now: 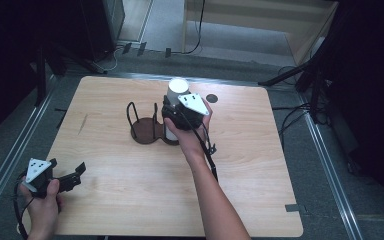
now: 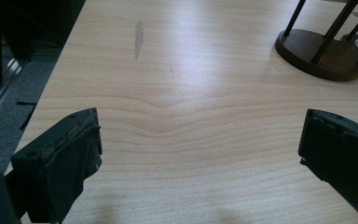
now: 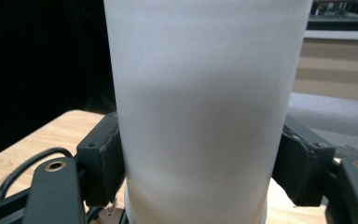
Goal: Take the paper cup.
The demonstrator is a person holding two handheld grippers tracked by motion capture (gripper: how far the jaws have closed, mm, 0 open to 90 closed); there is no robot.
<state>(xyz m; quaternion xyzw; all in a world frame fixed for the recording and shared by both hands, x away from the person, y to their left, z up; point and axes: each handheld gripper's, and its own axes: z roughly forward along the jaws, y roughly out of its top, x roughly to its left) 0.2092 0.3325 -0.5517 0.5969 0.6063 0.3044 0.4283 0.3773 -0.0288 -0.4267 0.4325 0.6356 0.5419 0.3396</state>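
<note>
A tall white cup (image 1: 178, 89) (image 3: 205, 102) stands upright over the right-hand ring of a dark wire holder (image 1: 145, 127) (image 2: 324, 49) in the middle of the wooden table (image 1: 130, 190). My right gripper (image 1: 180, 112) (image 3: 205, 163) is shut on the cup, a jaw pressed to each side of it. Whether the cup rests in the holder or hangs just above it I cannot tell. My left gripper (image 1: 72, 175) (image 2: 200, 154) is open near the table's front left corner, with bare wood between its jaws.
A small dark round disc (image 1: 212, 98) lies on the table behind the cup. Metal rails (image 1: 10, 150) run along both sides of the table. Cables (image 1: 195, 30) lie on the floor beyond the far edge.
</note>
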